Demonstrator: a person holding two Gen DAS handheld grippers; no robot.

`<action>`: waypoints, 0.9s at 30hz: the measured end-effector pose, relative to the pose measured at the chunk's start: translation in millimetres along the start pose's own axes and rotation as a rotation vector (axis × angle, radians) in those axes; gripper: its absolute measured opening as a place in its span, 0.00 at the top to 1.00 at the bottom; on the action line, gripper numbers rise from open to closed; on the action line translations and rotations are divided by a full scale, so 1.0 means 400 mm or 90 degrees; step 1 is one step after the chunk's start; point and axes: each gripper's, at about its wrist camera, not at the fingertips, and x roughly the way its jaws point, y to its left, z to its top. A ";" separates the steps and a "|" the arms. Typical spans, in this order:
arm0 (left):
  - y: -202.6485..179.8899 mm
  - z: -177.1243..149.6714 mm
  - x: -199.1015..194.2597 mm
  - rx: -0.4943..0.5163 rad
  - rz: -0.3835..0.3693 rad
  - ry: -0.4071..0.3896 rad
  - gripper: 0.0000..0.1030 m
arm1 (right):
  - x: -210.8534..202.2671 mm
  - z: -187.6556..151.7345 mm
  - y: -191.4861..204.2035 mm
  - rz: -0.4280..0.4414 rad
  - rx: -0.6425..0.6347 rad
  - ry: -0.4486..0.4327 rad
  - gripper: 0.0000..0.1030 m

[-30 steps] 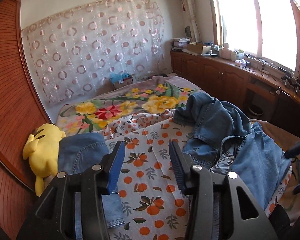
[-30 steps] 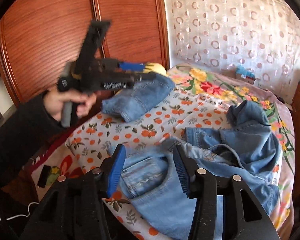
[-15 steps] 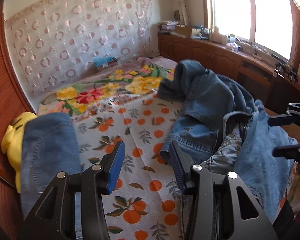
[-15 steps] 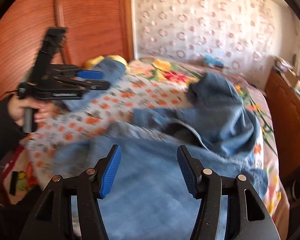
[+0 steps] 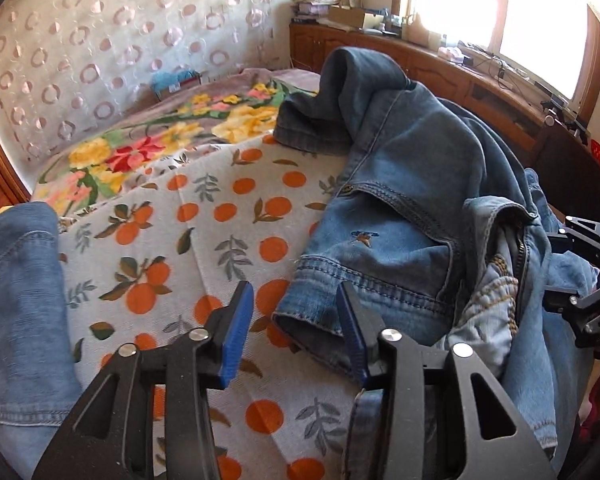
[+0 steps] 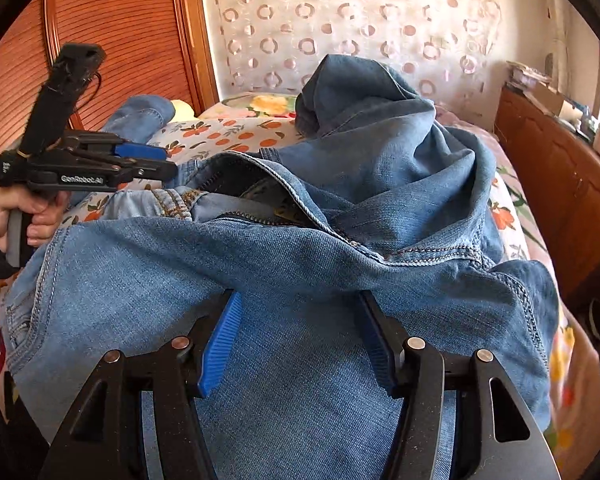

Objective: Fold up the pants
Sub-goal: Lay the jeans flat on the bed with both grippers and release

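one crumpled pair of jeans [image 6: 380, 184] is lying on the bed [image 5: 204, 216], bunching between the wide-open right hand-held gripper [image 6: 300, 340]; the left hand-held gripper [image 5: 296, 328] is hovering open, holding nothing, one folded denim piece [image 5: 20, 304] lying left of it.

left wrist view: looks forward along the left gripper [image 5: 294, 330], low over the orange-print sheet [image 5: 204, 240], facing the circle-patterned curtain [image 5: 100, 40] and window [image 5: 500, 20]. right wrist view: sits close above the crumpled jeans [image 6: 300, 272], facing the same curtain. both views share the jeans, sheet and curtain; each sees the other gripper
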 end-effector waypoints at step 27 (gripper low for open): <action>0.012 0.174 -0.387 -0.026 0.178 -0.209 0.93 | -0.070 -0.123 -0.064 -0.092 0.102 -0.130 0.40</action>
